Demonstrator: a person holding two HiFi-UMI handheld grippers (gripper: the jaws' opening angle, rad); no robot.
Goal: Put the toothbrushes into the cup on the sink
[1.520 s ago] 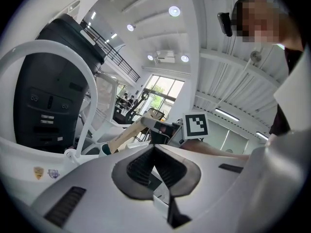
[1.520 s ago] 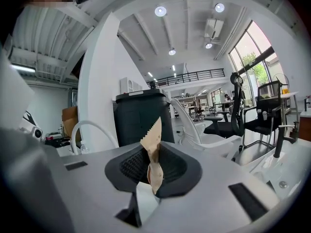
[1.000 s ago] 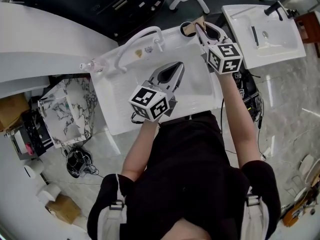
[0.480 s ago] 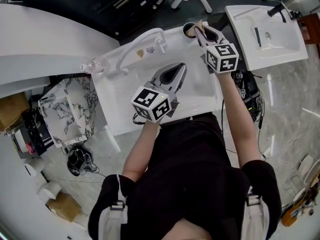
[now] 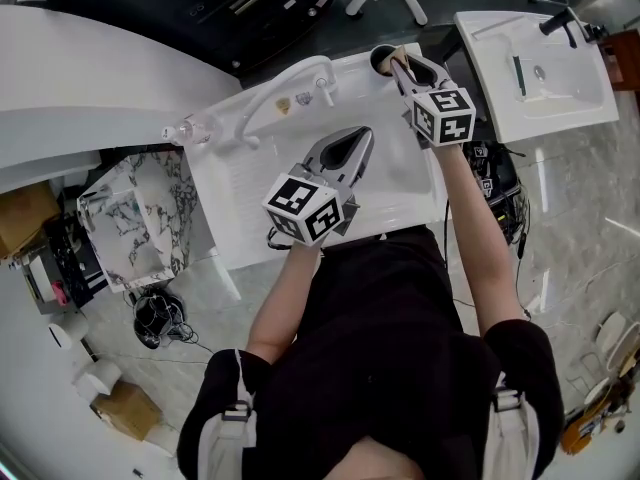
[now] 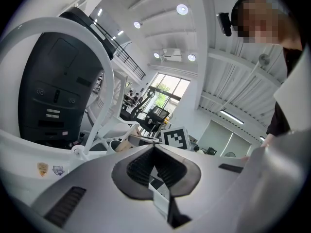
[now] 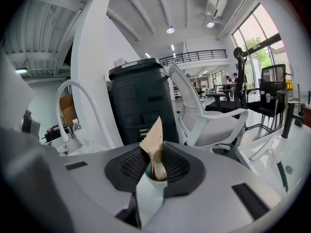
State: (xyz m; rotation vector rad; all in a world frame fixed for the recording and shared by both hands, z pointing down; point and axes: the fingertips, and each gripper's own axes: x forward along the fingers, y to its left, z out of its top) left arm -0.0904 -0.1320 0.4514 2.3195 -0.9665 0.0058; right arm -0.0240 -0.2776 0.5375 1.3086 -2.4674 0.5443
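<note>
My right gripper reaches to the sink's far right corner, shut on a wrapped toothbrush in tan paper with a saw-tooth end. The package tip sits at the rim of the dark cup on the white sink. In the right gripper view the pads clamp the wrapper in my right gripper. My left gripper hovers over the basin, jaws together and empty, and looks toward the right gripper's marker cube in the left gripper view.
A curved white faucet rises at the sink's back edge, with a clear bottle to its left. A second white sink stands to the right, a marbled bin to the left, a black cabinet and a white chair beyond.
The right gripper has edged slightly toward the cup with the wrapped toothbrush. The left gripper has stayed over the basin.
</note>
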